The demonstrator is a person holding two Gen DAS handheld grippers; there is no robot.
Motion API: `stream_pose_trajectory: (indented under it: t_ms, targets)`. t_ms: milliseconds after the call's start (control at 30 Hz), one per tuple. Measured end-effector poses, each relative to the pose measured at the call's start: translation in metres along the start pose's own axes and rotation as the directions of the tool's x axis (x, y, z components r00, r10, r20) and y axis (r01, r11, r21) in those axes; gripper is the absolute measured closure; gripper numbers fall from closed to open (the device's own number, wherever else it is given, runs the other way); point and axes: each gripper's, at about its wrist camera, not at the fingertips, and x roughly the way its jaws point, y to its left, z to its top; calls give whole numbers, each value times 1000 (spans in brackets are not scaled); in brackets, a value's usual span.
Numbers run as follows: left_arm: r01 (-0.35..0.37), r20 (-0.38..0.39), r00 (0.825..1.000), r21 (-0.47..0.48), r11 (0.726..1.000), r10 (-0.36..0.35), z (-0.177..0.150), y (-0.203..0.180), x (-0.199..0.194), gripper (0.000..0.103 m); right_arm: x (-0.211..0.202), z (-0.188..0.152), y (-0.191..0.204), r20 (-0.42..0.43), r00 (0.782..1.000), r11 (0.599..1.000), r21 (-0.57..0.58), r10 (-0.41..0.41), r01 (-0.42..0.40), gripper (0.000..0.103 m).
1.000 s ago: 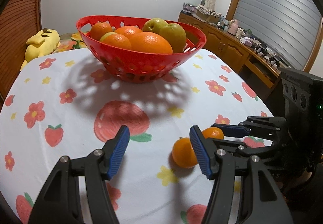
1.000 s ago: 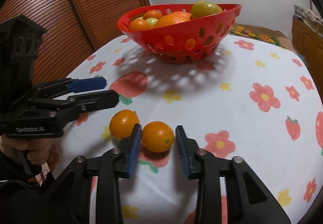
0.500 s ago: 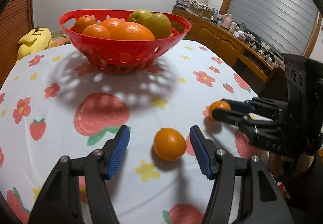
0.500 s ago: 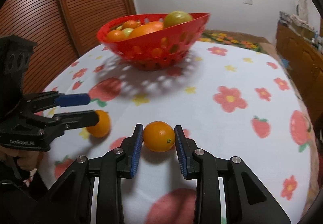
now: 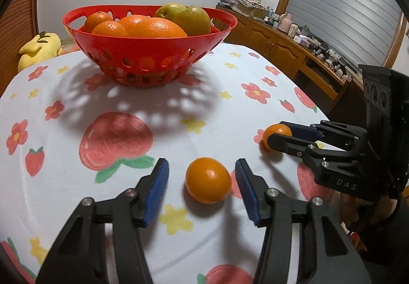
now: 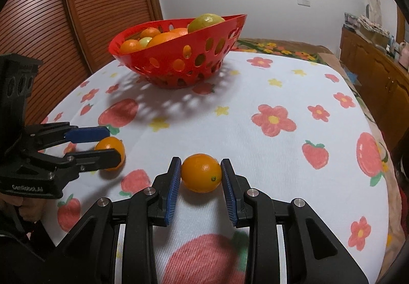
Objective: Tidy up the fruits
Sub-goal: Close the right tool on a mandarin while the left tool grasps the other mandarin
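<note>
My left gripper (image 5: 202,190), spread wide, brackets one orange (image 5: 208,180) on the tablecloth (image 5: 76,207); my right gripper (image 6: 200,188) pinches another orange (image 6: 201,172), both well short of the basket (image 6: 176,54)

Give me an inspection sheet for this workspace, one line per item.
Surface: round table under a white tablecloth printed with flowers and strawberries.
Job's things: red basket holding oranges and green fruit; two loose oranges on the cloth, near orange and far orange.
Clutter: nothing seen on the table.
Grippers: left hand-held gripper open, fingers either side of the near orange with gaps; right hand-held gripper closed in around the far orange, pads at its sides.
Cables: nothing seen.
Surroundings: yellow plush toy, wooden cabinet with small items, slatted wooden door.
</note>
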Motion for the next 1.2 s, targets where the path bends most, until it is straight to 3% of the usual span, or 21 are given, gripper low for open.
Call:
stream_pose_trajectory:
  t_ms: [233, 700, 1200]
  targets:
    - [5, 7, 1000, 21, 1000, -5, -3, -4, 2, 66, 1, 0, 0, -1, 1000, 1000, 9, 9, -9, 72]
    - [-6, 0, 1000, 33, 999, 6, -6, -6, 4, 64, 4, -1, -3, -9, 1000, 1000, 15, 23, -23, 70]
    - [-29, 57, 998, 53, 998, 26, -3, -5, -11, 69, 4, 2, -3, -20, 999, 999, 9, 42, -42, 72]
